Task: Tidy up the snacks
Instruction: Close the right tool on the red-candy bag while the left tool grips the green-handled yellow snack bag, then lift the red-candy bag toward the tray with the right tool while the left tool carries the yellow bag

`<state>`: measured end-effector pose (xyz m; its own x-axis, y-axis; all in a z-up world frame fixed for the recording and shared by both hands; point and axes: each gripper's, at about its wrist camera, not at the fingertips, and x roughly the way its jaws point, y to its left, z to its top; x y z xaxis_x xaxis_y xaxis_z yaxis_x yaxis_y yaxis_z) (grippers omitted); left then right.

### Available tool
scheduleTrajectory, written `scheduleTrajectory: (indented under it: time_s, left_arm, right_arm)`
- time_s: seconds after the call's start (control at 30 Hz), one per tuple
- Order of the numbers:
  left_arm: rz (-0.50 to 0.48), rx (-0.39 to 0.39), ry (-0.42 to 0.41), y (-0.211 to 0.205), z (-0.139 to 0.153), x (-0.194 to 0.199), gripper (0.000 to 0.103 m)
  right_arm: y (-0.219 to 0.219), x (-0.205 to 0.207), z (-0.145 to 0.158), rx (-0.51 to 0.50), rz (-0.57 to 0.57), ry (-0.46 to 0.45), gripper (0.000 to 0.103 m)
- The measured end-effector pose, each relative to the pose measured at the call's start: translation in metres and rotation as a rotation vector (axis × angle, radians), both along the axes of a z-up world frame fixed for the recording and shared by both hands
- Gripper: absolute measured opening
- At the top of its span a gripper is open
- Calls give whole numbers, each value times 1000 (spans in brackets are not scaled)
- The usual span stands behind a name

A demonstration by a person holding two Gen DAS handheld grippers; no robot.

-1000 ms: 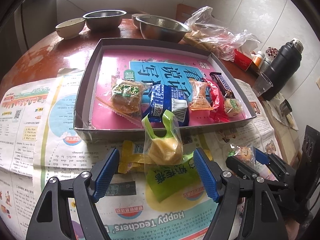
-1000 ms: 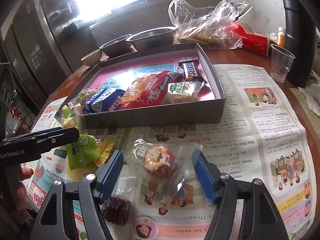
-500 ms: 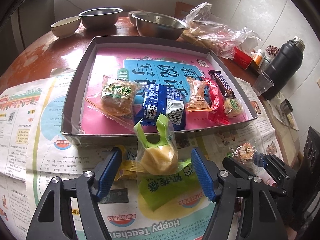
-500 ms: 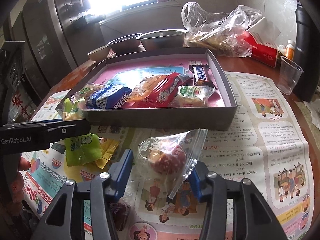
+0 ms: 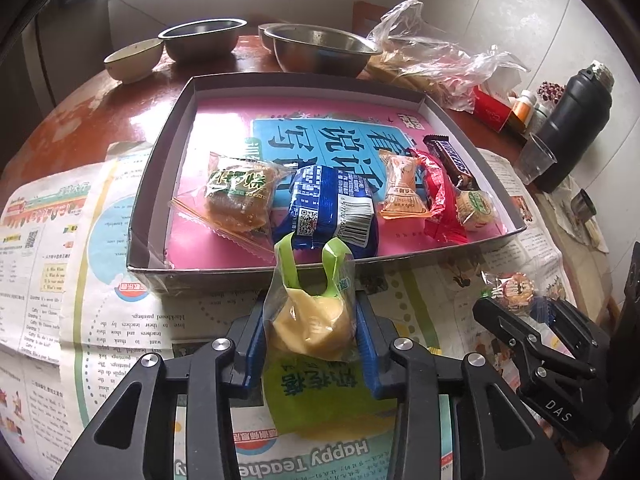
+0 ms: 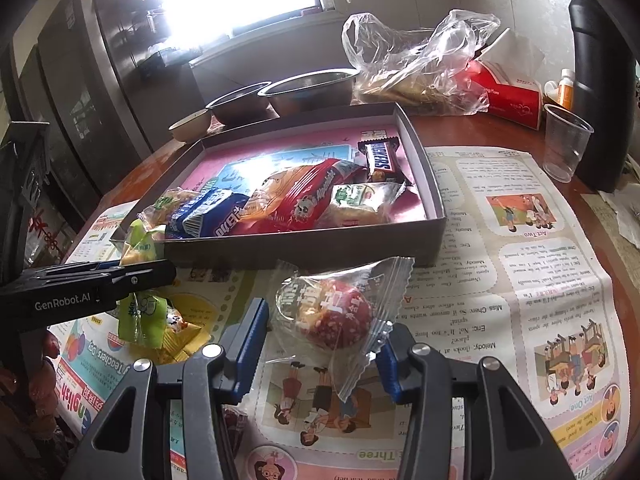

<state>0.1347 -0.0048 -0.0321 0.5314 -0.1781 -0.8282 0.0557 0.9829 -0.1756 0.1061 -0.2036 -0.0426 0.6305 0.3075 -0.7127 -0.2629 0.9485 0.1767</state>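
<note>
Round wooden table point(image 5: 92, 120), newspaper point(image 6: 532, 272) spread over it, snacks half sorted.

I list: grey box point(image 5: 160, 184) holding wrapped snacks, a blue packet point(image 5: 332, 208) in the middle; my left gripper point(image 5: 310, 330), jaws closing, pads against a yellow pastry point(image 5: 310, 328) in front of the box; my right gripper point(image 6: 320, 340) clamped on a red-topped pastry point(image 6: 336, 316) in clear wrap, beside it.

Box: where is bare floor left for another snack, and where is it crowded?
Bare: the far half of the box, between far wall and snack row, and a strip between left wall and green-labelled cake. Crowded: the near row, from that cake through the blue packet to the Snickers bar.
</note>
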Motion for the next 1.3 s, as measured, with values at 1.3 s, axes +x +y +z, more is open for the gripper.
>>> scheduleTrajectory:
  time_s: [1.3]
  left_arm:
    - [39,-38,-120,19,53,-8,40]
  right_arm:
    - [-1,-8,34,38,4,-73,50]
